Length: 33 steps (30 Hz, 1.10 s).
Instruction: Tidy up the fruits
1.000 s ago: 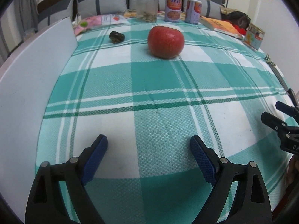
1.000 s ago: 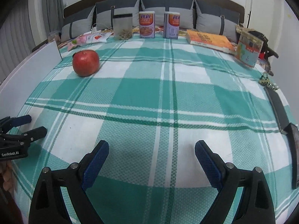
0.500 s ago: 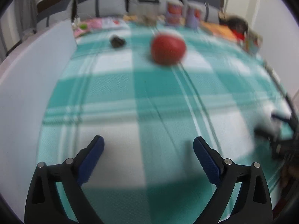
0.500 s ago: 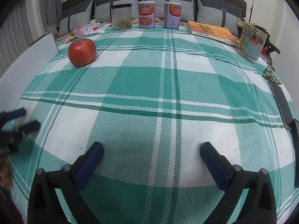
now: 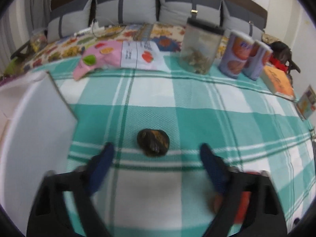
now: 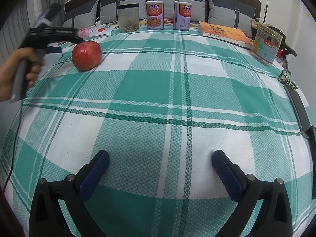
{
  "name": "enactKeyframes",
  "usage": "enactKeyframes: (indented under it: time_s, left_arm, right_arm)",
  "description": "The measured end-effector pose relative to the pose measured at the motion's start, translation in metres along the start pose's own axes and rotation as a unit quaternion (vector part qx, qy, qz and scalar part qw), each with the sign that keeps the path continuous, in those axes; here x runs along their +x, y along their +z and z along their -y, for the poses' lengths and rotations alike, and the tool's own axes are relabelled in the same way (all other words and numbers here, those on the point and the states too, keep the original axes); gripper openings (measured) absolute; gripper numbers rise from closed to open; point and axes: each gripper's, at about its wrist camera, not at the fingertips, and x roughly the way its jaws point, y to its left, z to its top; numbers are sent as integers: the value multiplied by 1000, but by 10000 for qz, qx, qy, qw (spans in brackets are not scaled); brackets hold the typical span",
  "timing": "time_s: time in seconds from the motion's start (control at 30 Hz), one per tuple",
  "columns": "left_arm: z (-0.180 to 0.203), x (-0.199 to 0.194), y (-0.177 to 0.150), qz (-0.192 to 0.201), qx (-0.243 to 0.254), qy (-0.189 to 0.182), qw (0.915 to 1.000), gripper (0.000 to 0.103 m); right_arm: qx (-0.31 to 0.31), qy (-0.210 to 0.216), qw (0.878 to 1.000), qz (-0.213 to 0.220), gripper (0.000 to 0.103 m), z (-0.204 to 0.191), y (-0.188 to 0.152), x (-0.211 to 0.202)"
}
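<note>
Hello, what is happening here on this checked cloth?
A person holds a two-finger gripper in each hand to organize fruits. The left gripper has its jaws open, though they have just been closing, around a small dark brown fruit lying on the green checked cloth, without touching it yet. The red apple sits untouched beside that gripper. The right gripper hangs wide open over bare cloth, holding nothing.

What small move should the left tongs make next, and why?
Probably ease the left tongs forward and down around the dark wrinkled fruit. It lies just beyond the open blue pads, centred between them and untouched; the jaws have just been closing.
</note>
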Motion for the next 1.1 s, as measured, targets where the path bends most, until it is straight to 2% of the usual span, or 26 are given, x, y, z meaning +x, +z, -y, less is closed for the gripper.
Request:
enactKeyframes:
  time_s: [0.07, 0.13, 0.17, 0.33, 0.43, 0.63, 0.77, 0.93, 1.03, 1.1]
  left_arm:
    - [-7, 15, 0, -216, -234, -29, 9995, 58]
    - [-12, 18, -3, -152, -398, -22, 9991, 52]
    - [-14, 16, -3, -75, -411, -77, 9991, 40]
    - [-15, 1, -10, 51, -258, -143, 9996, 40]
    - [-14, -26, -24, 12, -205, -294, 9994, 40]
    - [-12, -107, -92, -94, -34, -525, 9986, 40]
    - [-8, -133, -140, -394, 76, -550, 9977, 40]
    - [0, -131, -179, -466, 202, -341, 9981, 40]
    - [-1, -125, -185, -322, 140, -231, 9991, 42]
    - [-3, -122, -185, -218, 98, -128, 9996, 48]
  right_arm:
    - [-1, -4, 10000, 0, 103, 0, 0, 0]
    - [0, -3, 10000, 0, 103, 0, 0, 0]
    - [-2, -1, 10000, 0, 103, 0, 0, 0]
    - [2, -5, 10000, 1, 103, 0, 0, 0]
    - [3, -6, 10000, 2, 103, -1, 0, 0]
    - [1, -4, 10000, 2, 103, 0, 0, 1]
    - [0, -4, 10000, 3, 103, 0, 0, 1]
    - [1, -1, 10000, 3, 103, 0, 1, 1]
    - [1, 1, 10000, 4, 103, 0, 1, 1]
    - [2, 2, 10000, 5, 103, 0, 1, 1]
